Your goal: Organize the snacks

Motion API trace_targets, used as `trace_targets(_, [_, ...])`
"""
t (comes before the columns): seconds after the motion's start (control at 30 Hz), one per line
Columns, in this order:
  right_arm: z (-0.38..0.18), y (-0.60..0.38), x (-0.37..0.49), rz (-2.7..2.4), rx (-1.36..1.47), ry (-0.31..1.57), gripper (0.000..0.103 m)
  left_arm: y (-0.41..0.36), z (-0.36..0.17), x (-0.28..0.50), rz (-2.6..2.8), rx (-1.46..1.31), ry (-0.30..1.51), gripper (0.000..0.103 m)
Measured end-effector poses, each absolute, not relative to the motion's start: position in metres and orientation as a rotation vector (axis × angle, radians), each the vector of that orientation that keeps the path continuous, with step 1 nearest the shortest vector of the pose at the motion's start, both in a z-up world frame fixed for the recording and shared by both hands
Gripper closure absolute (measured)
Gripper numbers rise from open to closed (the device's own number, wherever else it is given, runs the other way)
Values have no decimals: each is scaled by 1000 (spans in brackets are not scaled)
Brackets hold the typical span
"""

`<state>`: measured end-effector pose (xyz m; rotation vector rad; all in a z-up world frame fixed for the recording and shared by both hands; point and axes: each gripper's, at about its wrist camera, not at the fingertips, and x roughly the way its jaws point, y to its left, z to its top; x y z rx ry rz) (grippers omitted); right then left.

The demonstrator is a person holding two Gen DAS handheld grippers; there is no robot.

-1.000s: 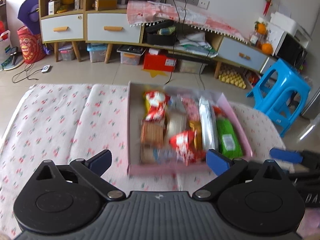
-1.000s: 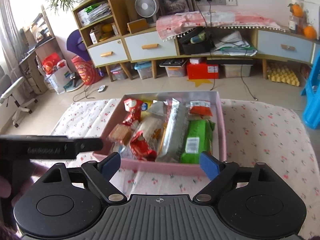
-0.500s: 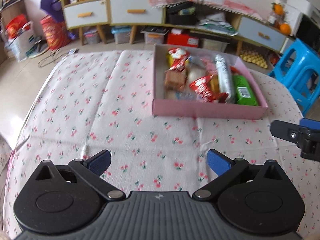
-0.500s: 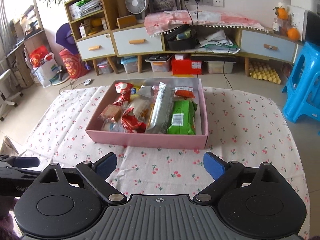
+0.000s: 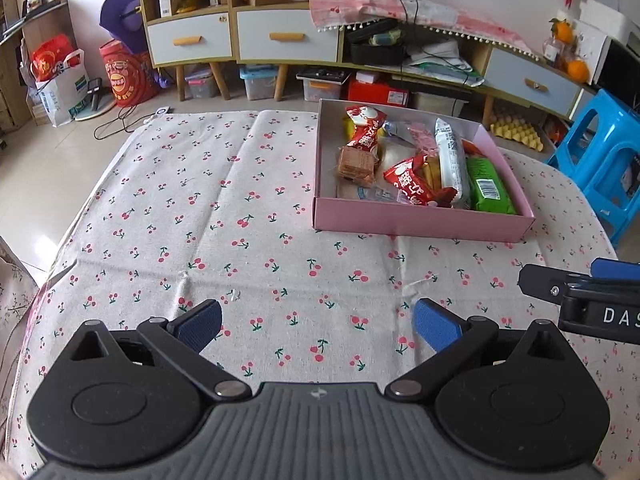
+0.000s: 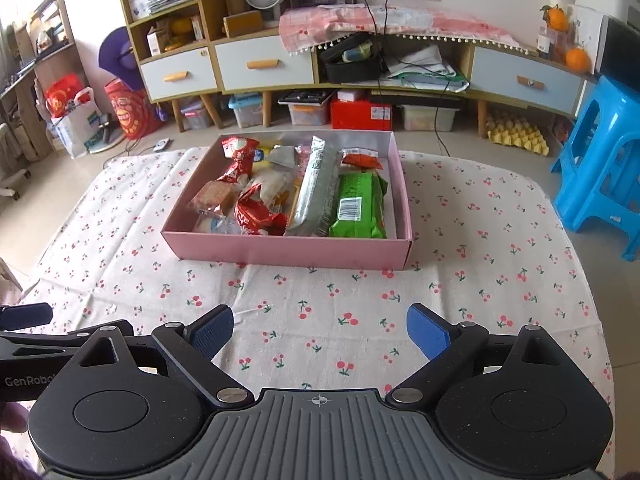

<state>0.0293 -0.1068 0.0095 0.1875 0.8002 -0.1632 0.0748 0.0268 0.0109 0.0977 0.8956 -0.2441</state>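
A pink box [image 5: 420, 225] [image 6: 288, 250] sits on the cherry-print tablecloth [image 5: 200, 208] [image 6: 480, 220], full of snacks. Inside lie a green packet [image 5: 490, 190] [image 6: 358, 204], a long silver packet [image 5: 452, 160] [image 6: 318, 192], red wrappers [image 5: 416, 184] [image 6: 256, 212] and a biscuit pack [image 5: 356, 162] [image 6: 212, 196]. My left gripper [image 5: 316, 322] hovers open over bare cloth, near and left of the box. My right gripper [image 6: 320, 332] is open too, in front of the box, holding nothing. One of its fingers [image 5: 560, 284] shows at the left view's right edge.
A blue plastic stool [image 6: 600, 168] [image 5: 600, 160] stands beside the table's right edge. Beyond the far edge is floor, then a long cabinet with drawers [image 6: 264, 64], storage bins and bags. A wide stretch of cloth lies left of the box.
Both grippers have drawn back from the box, which was right at the fingertips and now lies well ahead. Much more tablecloth shows, and the left view has swung left.
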Motion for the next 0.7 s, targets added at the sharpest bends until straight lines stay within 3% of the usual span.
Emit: trace_targets(0.7, [12,-108,25,-172,191,803,8,26,17,69,-226,106,868,0])
